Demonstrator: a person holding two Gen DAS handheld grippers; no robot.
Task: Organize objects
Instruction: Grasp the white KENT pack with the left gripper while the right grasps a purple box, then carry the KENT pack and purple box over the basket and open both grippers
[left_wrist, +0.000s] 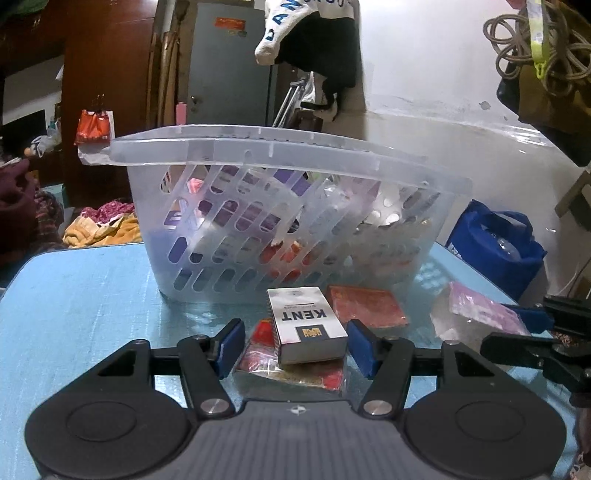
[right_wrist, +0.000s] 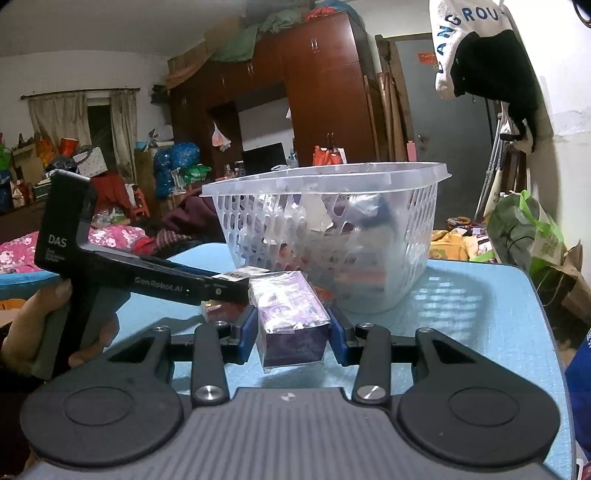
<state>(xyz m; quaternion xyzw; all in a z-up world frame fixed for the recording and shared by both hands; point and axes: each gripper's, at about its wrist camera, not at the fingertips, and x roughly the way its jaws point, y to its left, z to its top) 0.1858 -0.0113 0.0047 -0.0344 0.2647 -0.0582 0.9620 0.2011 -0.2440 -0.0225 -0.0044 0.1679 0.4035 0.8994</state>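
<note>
gripping purple pack (right_wrist: 291, 317) w/ right gripper (right_wrist: 293, 334), left gripper (left_wrist: 295, 349) straddling kent box (left_wrist: 308, 325)

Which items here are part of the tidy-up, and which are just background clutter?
In play: white Kent box; purple wrapped pack; red packets; clear basket.
Background: blue bag; green bag; hanging clothes; wardrobe.

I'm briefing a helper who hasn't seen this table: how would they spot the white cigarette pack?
Find the clear slotted basket on the blue table. Just in front of it, between the left hand-held gripper's blue pads, lies the white cigarette pack. Unlike the red packets around it, it reads KENT in black.
</note>
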